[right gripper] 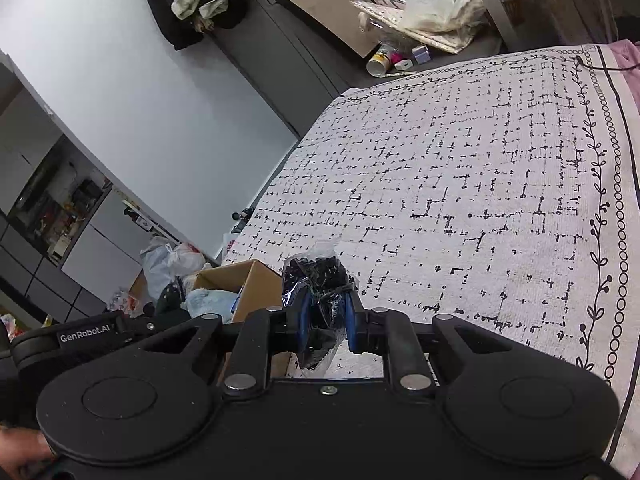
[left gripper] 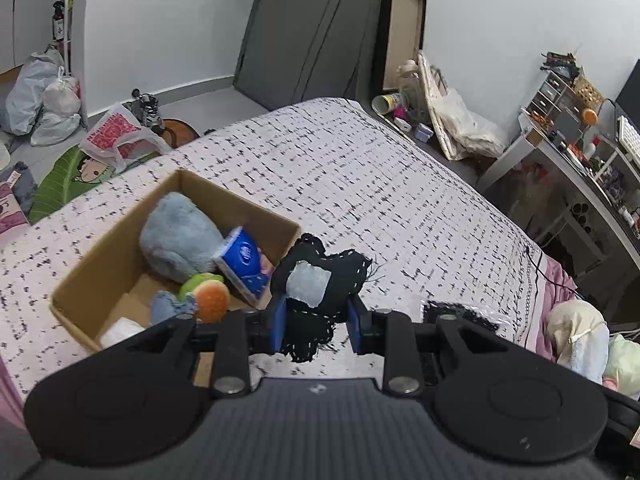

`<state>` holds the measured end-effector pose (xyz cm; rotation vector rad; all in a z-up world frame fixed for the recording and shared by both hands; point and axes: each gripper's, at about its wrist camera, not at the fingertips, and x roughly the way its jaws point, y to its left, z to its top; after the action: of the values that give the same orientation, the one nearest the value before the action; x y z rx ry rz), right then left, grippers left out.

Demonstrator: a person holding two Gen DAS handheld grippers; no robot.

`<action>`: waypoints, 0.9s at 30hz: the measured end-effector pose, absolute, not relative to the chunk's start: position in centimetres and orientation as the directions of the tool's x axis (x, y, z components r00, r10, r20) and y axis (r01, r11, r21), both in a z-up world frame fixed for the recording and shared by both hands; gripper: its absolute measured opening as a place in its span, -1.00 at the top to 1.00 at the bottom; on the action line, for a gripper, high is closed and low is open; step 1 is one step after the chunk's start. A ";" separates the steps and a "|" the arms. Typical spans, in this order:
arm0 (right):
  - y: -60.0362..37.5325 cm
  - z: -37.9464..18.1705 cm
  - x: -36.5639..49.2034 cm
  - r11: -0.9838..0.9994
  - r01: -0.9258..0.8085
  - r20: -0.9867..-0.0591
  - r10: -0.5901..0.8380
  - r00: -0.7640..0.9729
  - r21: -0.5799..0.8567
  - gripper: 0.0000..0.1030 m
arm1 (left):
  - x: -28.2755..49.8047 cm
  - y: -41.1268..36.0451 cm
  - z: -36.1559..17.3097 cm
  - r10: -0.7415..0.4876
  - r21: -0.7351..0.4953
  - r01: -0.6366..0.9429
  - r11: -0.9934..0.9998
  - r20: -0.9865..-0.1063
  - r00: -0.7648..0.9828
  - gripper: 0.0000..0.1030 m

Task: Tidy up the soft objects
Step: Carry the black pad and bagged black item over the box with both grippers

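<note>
Two grippers, both loaded. Your left gripper (left gripper: 318, 316) is clamped on a black stitched pouch (left gripper: 320, 280) with a pale patch, held above the bedspread (left gripper: 400, 184), just at 3 o'clock of the cardboard box (left gripper: 120, 256). Your right gripper (right gripper: 326, 320) is squeezed tight on a clear bag of black bits (right gripper: 316, 280), with the box at its 9 o'clock.

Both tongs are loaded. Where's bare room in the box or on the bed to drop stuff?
In the cardboard box, only the near-left floor is bare; the blue plush, tissue pack and burger toy crowd the far right. The bedspread beyond the box is bare up to its far edge.
</note>
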<state>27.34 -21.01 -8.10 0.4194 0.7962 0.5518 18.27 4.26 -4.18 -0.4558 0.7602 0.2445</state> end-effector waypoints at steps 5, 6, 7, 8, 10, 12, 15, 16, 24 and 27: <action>-20.6 -8.0 27.1 0.782 -0.317 -0.548 0.608 0.575 0.536 0.65 | 17.4 6.1 -3.8 0.071 -0.305 -0.395 0.867 -0.708 0.703 0.42; -20.5 -8.0 27.1 0.783 -0.319 -0.548 0.608 0.575 0.533 0.65 | 17.3 6.5 -3.8 0.074 -0.305 -0.399 0.865 -0.708 0.702 0.42; -20.4 -8.1 27.1 0.785 -0.321 -0.550 0.606 0.574 0.530 0.65 | 17.1 6.9 -3.7 0.077 -0.305 -0.403 0.863 -0.709 0.701 0.42; -20.2 -8.1 27.1 0.786 -0.323 -0.552 0.606 0.574 0.527 0.65 | 17.0 7.3 -3.7 0.082 -0.304 -0.409 0.861 -0.709 0.700 0.41; -20.0 -8.1 26.9 0.787 -0.330 -0.551 0.606 0.574 0.522 0.65 | 16.9 8.2 -3.7 0.089 -0.305 -0.419 0.855 -0.711 0.698 0.41; -19.7 -8.0 26.8 0.789 -0.334 -0.550 0.603 0.577 0.515 0.65 | 16.8 8.8 -3.7 0.097 -0.306 -0.431 0.849 -0.711 0.696 0.41; -19.4 -7.6 26.6 0.792 -0.334 -0.548 0.600 0.583 0.511 0.65 | 16.5 10.1 -3.9 0.107 -0.313 -0.447 0.838 -0.709 0.697 0.41; -19.3 -7.5 26.5 0.790 -0.337 -0.544 0.602 0.585 0.511 0.65 | 16.4 10.6 -4.0 0.110 -0.316 -0.454 0.833 -0.710 0.696 0.41; -17.6 -6.6 25.8 0.783 -0.368 -0.528 0.613 0.588 0.501 0.65 | 16.3 13.5 -5.6 0.111 -0.342 -0.493 0.800 -0.724 0.681 0.41; -16.6 -6.4 25.5 0.784 -0.372 -0.527 0.613 0.588 0.497 0.65 | 16.2 14.2 -6.6 0.106 -0.351 -0.505 0.788 -0.731 0.674 0.41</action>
<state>25.52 -16.65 -6.41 0.3541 0.7427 0.5878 16.24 14.23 -6.60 -0.5726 0.7600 0.3660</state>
